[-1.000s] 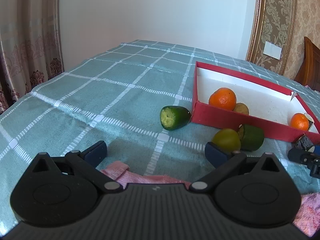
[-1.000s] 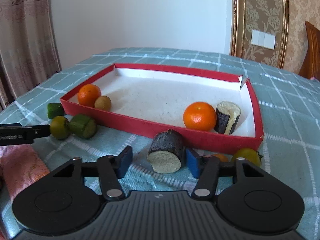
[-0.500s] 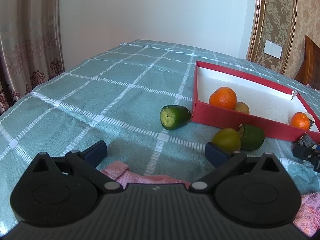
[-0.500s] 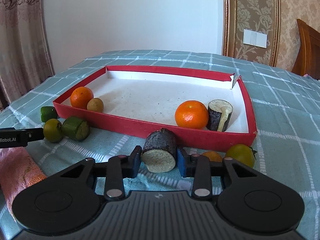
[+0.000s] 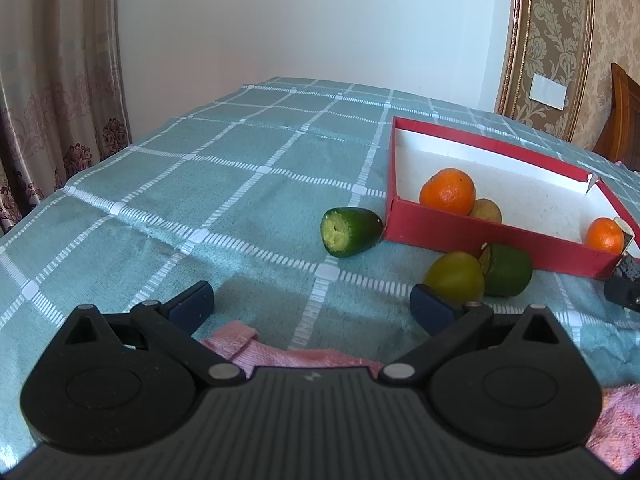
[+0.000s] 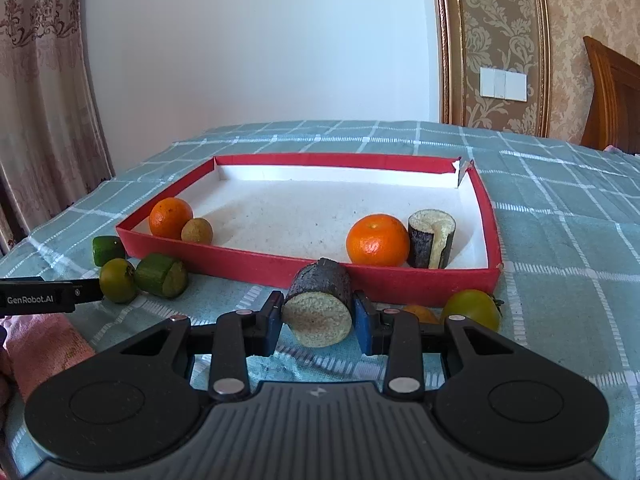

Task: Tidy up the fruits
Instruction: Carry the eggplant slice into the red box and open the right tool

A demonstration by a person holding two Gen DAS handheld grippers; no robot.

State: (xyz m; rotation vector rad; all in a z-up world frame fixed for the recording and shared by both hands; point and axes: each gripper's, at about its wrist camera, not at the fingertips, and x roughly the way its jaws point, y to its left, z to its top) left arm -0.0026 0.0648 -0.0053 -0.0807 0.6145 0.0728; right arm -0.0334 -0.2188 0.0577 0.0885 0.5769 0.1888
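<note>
Since the earlier frame the right tool (image 6: 318, 320) has clenched on the dark-skinned cut piece (image 6: 320, 308) and raised it a little off the checked cloth (image 6: 560, 280); both blue pads press its sides, pale cut face toward the camera, just near of the red box's (image 6: 400, 280) front wall. The left tool (image 5: 312, 304) has kept still, released with its jaws wide over the bench, nothing between them. Inside the box lie an orange (image 6: 378, 240) beside another dark piece (image 6: 430, 238) at right, and an orange (image 6: 170, 218) with a small brown fruit (image 6: 197, 231) at left. Outside, near the left corner, sit green pieces (image 6: 162, 275) and a greenish round fruit (image 6: 117, 280).
</note>
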